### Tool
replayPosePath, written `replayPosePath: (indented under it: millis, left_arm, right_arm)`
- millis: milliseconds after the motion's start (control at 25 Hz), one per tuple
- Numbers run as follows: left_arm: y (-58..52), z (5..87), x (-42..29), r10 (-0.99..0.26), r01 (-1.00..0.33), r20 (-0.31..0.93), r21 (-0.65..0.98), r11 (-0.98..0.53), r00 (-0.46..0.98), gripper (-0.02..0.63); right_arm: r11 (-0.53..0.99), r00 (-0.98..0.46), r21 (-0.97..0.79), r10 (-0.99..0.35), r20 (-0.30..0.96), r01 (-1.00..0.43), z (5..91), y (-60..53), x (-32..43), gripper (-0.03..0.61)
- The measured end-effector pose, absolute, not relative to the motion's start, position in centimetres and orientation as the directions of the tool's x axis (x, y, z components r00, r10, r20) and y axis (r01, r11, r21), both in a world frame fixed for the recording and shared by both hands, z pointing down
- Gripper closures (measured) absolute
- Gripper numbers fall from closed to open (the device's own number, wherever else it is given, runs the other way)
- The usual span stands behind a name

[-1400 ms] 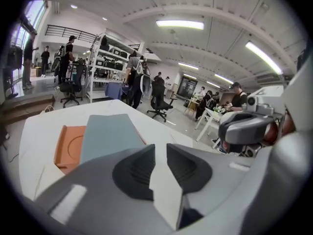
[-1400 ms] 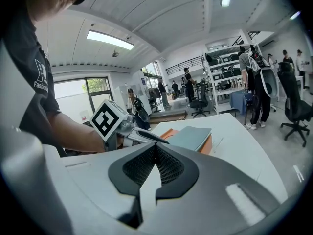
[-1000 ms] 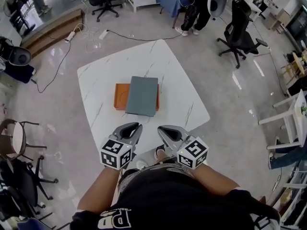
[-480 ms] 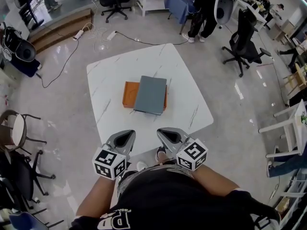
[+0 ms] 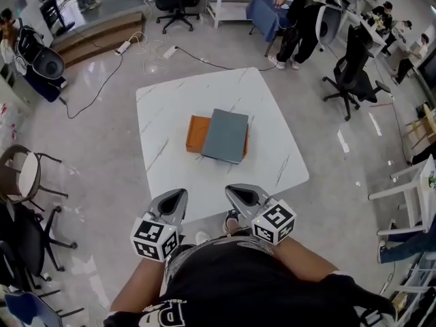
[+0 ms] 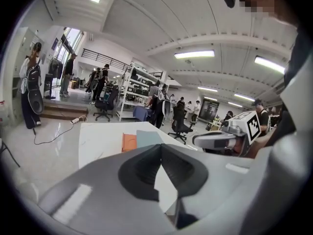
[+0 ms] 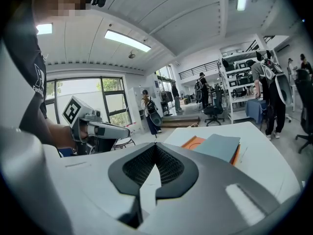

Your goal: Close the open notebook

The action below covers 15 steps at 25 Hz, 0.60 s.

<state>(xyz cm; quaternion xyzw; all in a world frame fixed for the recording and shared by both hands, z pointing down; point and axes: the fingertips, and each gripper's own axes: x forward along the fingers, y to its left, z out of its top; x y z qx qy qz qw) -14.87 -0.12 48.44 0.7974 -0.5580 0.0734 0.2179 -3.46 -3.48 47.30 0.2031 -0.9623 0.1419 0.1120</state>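
A grey-covered notebook (image 5: 226, 135) lies flat at the middle of the white marble table (image 5: 266, 107), its grey cover down over an orange part (image 5: 197, 133) that sticks out at the left. It also shows small in the left gripper view (image 6: 146, 138) and in the right gripper view (image 7: 217, 147). My left gripper (image 5: 179, 195) and right gripper (image 5: 233, 191) hang side by side near my body, off the table's near edge and well short of the notebook. Both are shut with nothing in them (image 6: 159, 147) (image 7: 155, 146).
Office chairs (image 5: 354, 67) stand at the right and back, and a round stool (image 5: 27, 176) at the left. A cable and power strip (image 5: 126, 46) lie on the floor behind the table. People stand at the far shelves (image 5: 300, 5).
The head view has shifted, so the table and notebook sit further right in the picture. My left gripper has drawn back a little toward my body. The notebook has not moved on the table.
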Motion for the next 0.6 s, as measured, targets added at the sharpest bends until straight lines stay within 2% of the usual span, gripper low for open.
replayPosePath:
  millis: [600]
  left_arm:
    - [0.94, 48.48, -15.27, -0.864, -0.925, 0.353, 0.254, -0.281, 0.359, 0.555]
  right_arm:
    - [0.864, -0.884, -0.245, -0.365, 0.292, -0.439, 48.31, -2.66, -3.75, 0.583]
